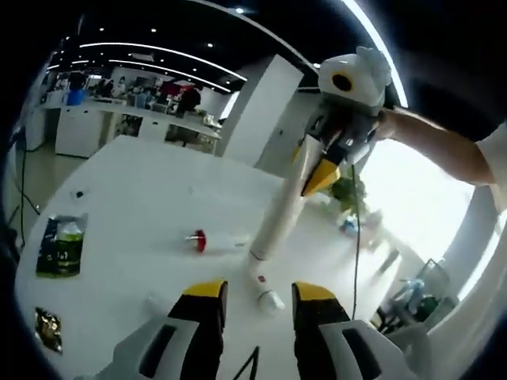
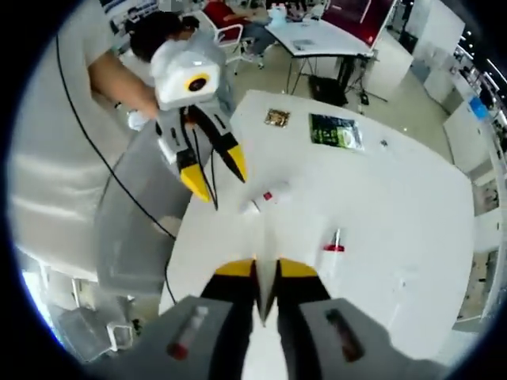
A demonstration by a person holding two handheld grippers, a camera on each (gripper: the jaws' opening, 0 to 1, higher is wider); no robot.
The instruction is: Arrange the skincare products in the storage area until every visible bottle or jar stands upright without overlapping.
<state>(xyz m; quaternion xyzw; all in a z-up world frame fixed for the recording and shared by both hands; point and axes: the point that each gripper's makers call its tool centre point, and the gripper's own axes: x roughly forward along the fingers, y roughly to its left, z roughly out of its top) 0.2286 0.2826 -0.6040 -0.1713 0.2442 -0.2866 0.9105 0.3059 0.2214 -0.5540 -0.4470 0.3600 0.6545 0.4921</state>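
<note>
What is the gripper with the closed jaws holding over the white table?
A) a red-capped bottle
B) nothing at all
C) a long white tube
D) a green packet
C: in the left gripper view the right gripper pinches the top of a long white tube hanging down toward the table; the right gripper view shows its jaws closed on the tube's flat end, while the green packet and red-capped bottle lie on the table.
</note>
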